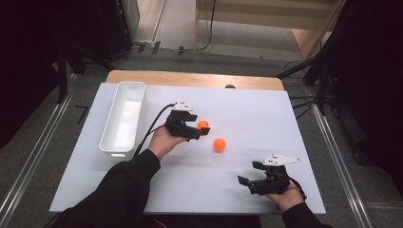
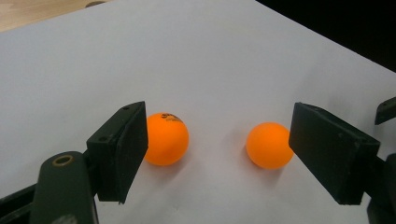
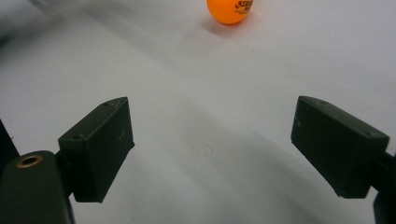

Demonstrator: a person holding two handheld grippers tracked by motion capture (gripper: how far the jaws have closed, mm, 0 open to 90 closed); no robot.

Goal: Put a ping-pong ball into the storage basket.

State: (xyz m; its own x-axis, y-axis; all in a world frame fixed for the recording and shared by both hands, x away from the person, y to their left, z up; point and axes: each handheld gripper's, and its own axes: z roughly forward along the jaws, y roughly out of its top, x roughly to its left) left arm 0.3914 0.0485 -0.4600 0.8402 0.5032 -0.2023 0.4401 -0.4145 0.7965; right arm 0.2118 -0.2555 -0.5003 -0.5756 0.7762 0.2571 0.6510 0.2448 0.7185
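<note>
Left claw point(image 1: 202, 129) open, jaws spread wide, low over the middle of the white bench point(image 1: 266, 118). In the left gripper view, two orange balls lie on the bench ahead of it: the printed ball point(image 2: 166, 138) sits just beside the inner face of the left jaw, contact not certain; the plain ball point(image 2: 270, 145) sits next to the right jaw, partly hidden behind its edge. In the high view the printed ball point(image 1: 203, 124) lies at the claw tips, the plain ball point(image 1: 219, 144) a little nearer the person and apart from it. Right claw point(image 1: 249, 176) open, holding nothing, near the front right of the bench, well apart from both balls. White bin point(image 1: 124, 118) stands along the left side of the bench.
</note>
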